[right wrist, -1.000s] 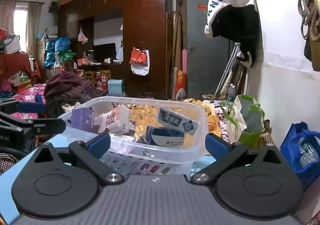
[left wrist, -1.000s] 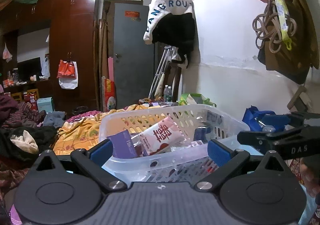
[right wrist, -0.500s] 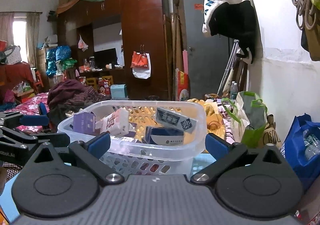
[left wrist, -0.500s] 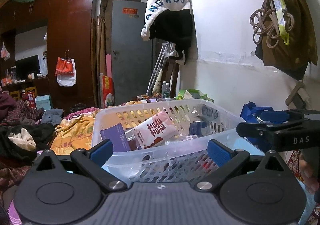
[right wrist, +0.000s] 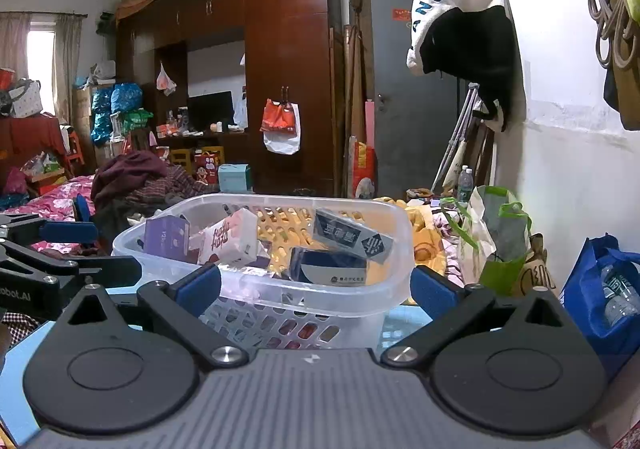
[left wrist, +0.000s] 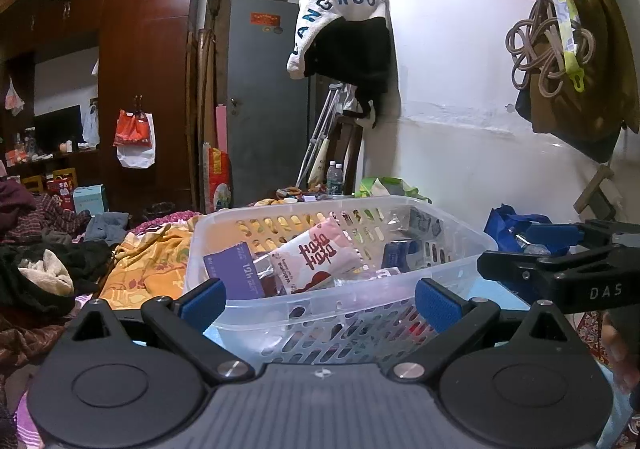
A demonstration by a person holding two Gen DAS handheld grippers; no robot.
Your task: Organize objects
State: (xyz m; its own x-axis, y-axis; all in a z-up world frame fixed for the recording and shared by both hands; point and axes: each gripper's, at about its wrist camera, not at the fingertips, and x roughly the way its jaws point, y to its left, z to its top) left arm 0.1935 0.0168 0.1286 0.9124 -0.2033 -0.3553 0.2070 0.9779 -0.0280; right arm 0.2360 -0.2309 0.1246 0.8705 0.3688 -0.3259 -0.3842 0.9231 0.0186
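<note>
Basket (left wrist: 340,289) of clear slotted plastic sits on the blue bench (right wrist: 396,323), straight ahead of both grippers and close to them. The left gripper (left wrist: 318,299) has its jaws spread wide and empty, its blue pads flanking the basket's near wall without touching it; the right gripper (right wrist: 316,287) is the same, wide and holding nothing, just short of the basket's rim. Inside the basket, nearest the left gripper, a purple box (left wrist: 234,275) leans beside a pink pouch (left wrist: 316,261); further toward the basket's right end lie a dark blue box (right wrist: 332,269) and a grey packet (right wrist: 348,239) propped on it. Beyond the basket is a yellow blanket (left wrist: 140,265), then a wardrobe (right wrist: 288,89). The items lie tilted and overlapping, so jaws coming down on one would likely nudge its neighbour or catch two at once. The light basket could also slide on the bench if a finger pushes its wall. With both grippers this near, they could bump each other over the basket.
</note>
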